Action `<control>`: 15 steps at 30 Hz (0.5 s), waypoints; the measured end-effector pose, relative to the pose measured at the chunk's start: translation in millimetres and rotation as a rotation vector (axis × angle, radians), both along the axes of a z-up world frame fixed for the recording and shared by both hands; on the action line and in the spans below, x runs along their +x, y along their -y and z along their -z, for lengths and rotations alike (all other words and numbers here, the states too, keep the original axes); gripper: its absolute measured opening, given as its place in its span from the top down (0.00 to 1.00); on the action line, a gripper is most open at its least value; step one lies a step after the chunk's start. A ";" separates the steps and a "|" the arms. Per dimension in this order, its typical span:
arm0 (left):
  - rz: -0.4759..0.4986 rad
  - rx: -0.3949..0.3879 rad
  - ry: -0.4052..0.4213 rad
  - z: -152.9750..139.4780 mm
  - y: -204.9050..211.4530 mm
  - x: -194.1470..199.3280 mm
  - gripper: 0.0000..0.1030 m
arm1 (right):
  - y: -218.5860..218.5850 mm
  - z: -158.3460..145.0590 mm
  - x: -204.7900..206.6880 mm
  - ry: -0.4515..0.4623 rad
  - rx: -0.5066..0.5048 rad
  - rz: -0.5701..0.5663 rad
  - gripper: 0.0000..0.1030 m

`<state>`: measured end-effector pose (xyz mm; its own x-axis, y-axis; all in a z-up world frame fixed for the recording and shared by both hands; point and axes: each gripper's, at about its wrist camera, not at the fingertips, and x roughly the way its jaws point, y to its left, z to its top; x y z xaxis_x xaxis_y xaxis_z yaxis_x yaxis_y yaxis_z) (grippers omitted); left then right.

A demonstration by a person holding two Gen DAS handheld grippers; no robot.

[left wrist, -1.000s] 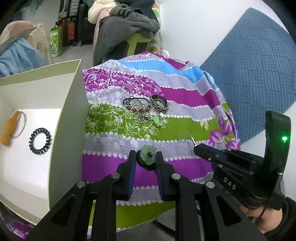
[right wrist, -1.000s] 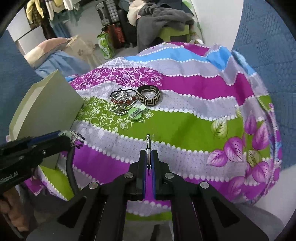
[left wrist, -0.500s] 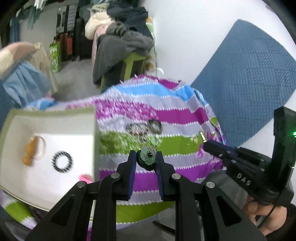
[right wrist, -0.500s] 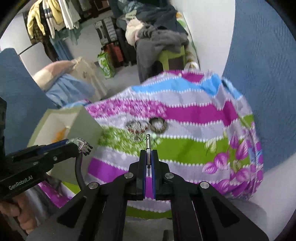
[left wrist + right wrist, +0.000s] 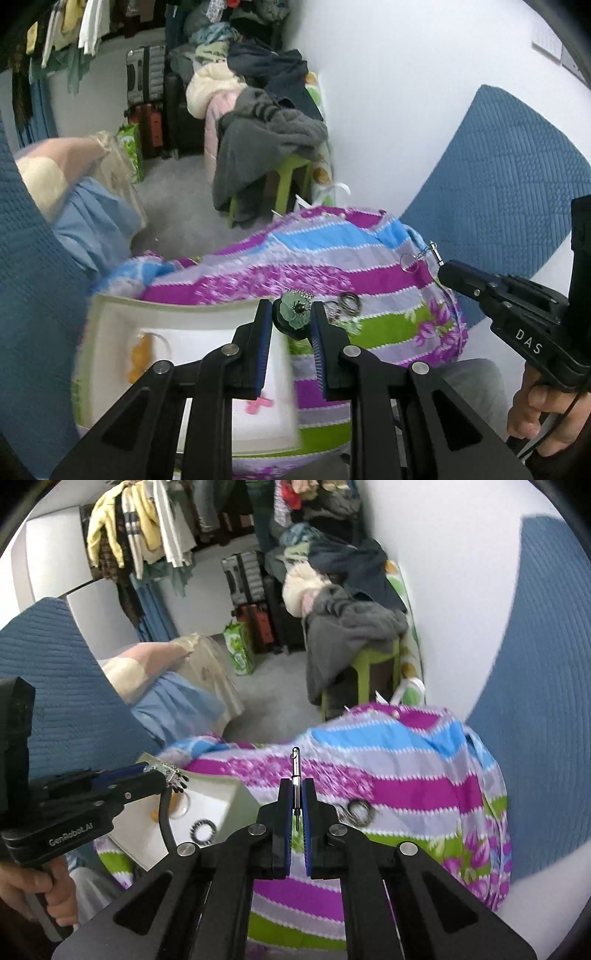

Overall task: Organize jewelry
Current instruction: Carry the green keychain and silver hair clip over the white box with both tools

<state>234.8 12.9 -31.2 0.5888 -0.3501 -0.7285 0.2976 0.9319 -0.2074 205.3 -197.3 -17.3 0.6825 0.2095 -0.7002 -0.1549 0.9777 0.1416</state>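
Item: green flower brooch [image 5: 295, 312], we are pinching it in the left hand-held gripper [image 5: 290, 321] above the white box [image 5: 110, 332] | Right hand-held gripper [image 5: 295, 805] is clamping a metal clasp [image 5: 295, 771], keeping its chain untangled | Remaining jewelry [image 5: 356, 810] is lying on the striped cloth [image 5: 406, 794].

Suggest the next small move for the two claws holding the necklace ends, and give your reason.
Probably carry both claws sideways over the box and lower. The left claw grips the green flower, the right claw pinches the clasp, both lifted above the cloth; the box already holds other pieces.
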 end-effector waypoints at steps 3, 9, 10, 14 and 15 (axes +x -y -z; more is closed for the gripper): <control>-0.024 0.004 -0.002 -4.1 -22.3 3.6 0.81 | -23.8 -5.0 7.0 0.006 0.004 -0.015 0.97; -0.082 0.009 -0.016 -1.8 -69.0 9.6 0.81 | -76.3 -4.2 14.9 0.003 0.025 -0.073 0.97; -0.094 0.009 -0.020 0.0 -78.1 10.0 0.81 | -84.0 -2.7 15.7 0.001 0.021 -0.081 0.97; -0.129 0.007 -0.040 13.6 -104.8 13.0 0.81 | -107.0 9.1 18.9 -0.018 0.009 -0.098 0.97; -0.137 0.004 -0.050 19.6 -111.6 14.0 0.81 | -110.5 13.5 19.4 -0.026 0.008 -0.099 0.97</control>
